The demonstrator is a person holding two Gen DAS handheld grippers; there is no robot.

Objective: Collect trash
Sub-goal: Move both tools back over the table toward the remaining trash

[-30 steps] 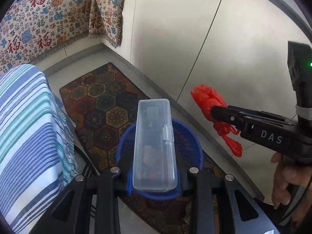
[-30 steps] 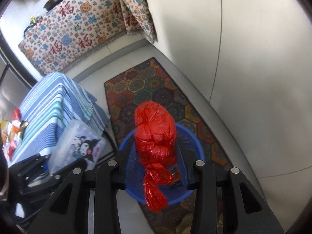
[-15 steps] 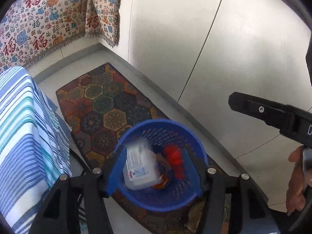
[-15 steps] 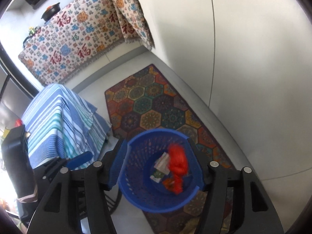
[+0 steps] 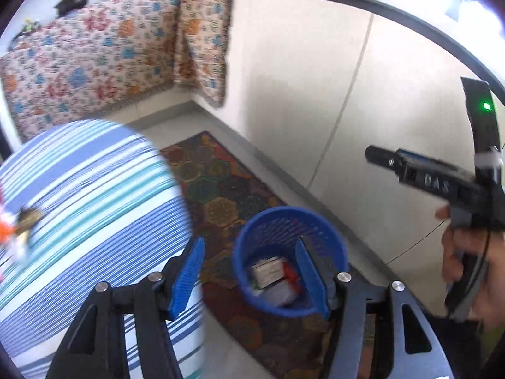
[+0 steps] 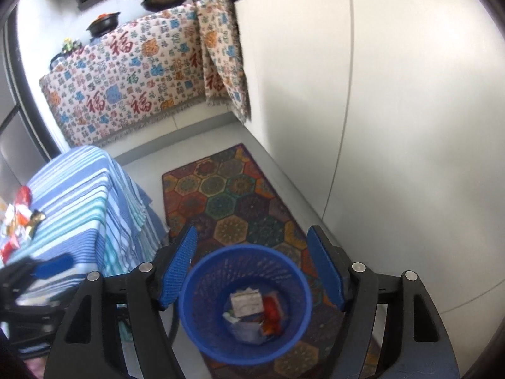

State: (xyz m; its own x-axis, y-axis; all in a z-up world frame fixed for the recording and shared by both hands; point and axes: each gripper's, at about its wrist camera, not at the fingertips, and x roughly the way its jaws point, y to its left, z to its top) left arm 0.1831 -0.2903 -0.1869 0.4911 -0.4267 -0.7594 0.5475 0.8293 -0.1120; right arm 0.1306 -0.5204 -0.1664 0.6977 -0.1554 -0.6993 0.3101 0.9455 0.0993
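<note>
Blue mesh plastic forms the waste basket point(image 6: 244, 303), which stands on the patterned rug point(image 6: 233, 208) close to the white wall, and it serves as the landmark for everything else. Inside it, at the bottom, lie a pale box point(image 6: 246, 304), a crumpled red bag point(image 6: 271, 311) and some clear wrapping. Above the basket hang the right tongs point(image 6: 252, 271), their jaws wide and having just been opening, with nothing between the blue pads. The left tongs point(image 5: 249, 279) sit up and to the left of the basket, jaws likewise spread after just opening, and empty; through them the basket shows off to the right. Left of the basket stands the counter under a blue striped cloth point(image 6: 82, 202), and on its far left part lies more trash point(image 6: 17, 218): small red, white and gold wrappers, blurred in the left view. These look light, thin and crinkly, likely to slide on the cloth and to crush without harm, so I judge a firm pinch across the bunched middle of a wrapper works better than nipping a loose edge, which may slip free. Nothing there appears fragile or heavy. Two pieces already rest in the basket, so the collecting seems well underway, with the counter's wrappers left to fetch.
</note>
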